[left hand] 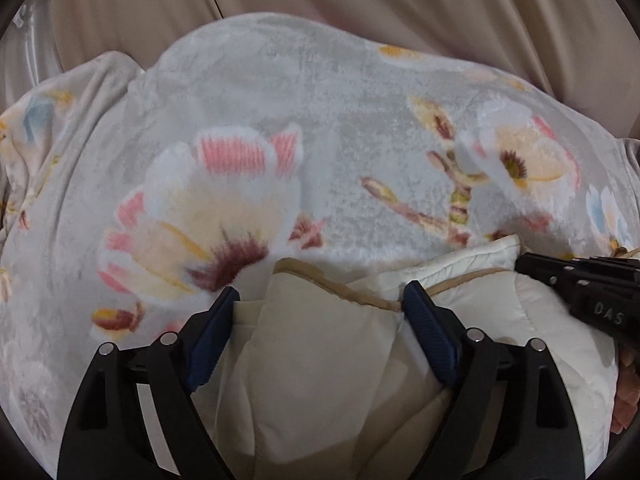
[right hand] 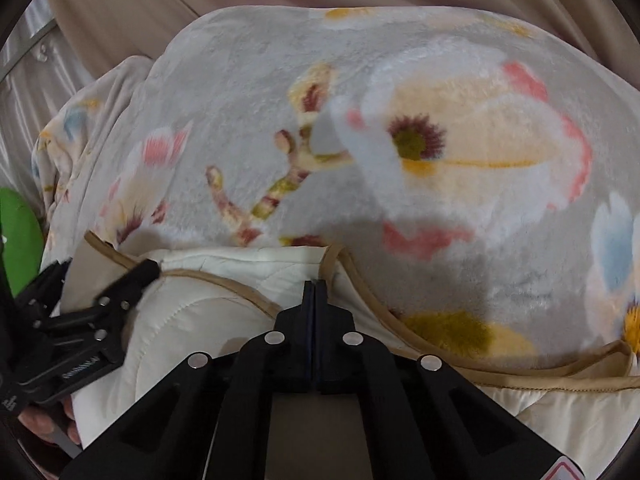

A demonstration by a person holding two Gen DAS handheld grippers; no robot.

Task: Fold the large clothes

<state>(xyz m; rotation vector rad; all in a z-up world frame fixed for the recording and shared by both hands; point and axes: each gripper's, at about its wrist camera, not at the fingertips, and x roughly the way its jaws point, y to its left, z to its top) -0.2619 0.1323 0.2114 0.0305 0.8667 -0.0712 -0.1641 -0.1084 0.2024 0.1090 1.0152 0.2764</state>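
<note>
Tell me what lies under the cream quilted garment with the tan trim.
The cream quilted garment lies on a grey floral fleece blanket, which spreads beyond it. What is beneath the blanket is covered and cannot be seen.

L gripper [left hand: 318, 300] jaws apart, R gripper [right hand: 315, 286] jaws closed

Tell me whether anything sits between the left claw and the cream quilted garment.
Nothing visible does. The left claw is open, with a fold of the cream quilted garment bulging up between its jaws. The right claw is shut beside the garment's tan trim, over the floral blanket.
</note>
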